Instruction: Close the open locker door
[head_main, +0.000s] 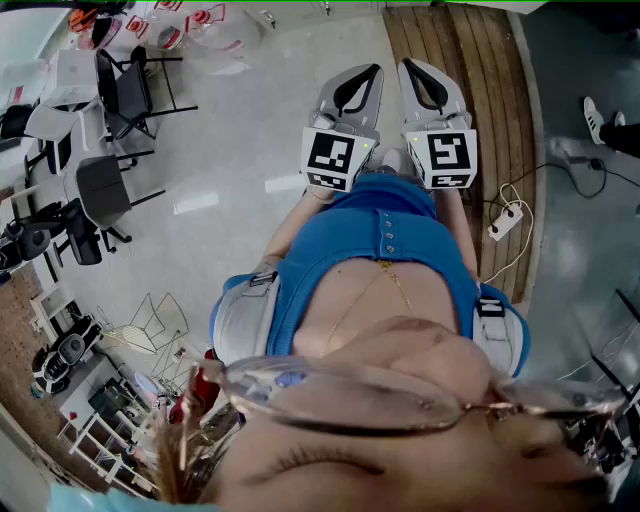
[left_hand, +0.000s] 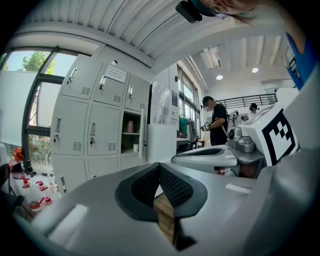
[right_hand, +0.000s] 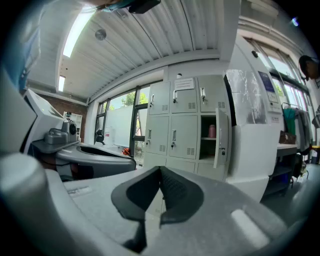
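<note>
Ahead, one bank of grey lockers (right_hand: 172, 125) was seen, well apart from the two grippers. One locker door (right_hand: 220, 137) was found open, in the right column's middle row. The left gripper (left_hand: 160, 166) and the right gripper (right_hand: 161, 170) were both clenched on nothing. One pink bottle (right_hand: 212, 131) was seen inside.

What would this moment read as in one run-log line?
stage: door not yet reached | left gripper: shut, empty | right gripper: shut, empty | locker door: open, untouched

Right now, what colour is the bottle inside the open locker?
The bottle is pink, clearest in the right gripper view.
</note>
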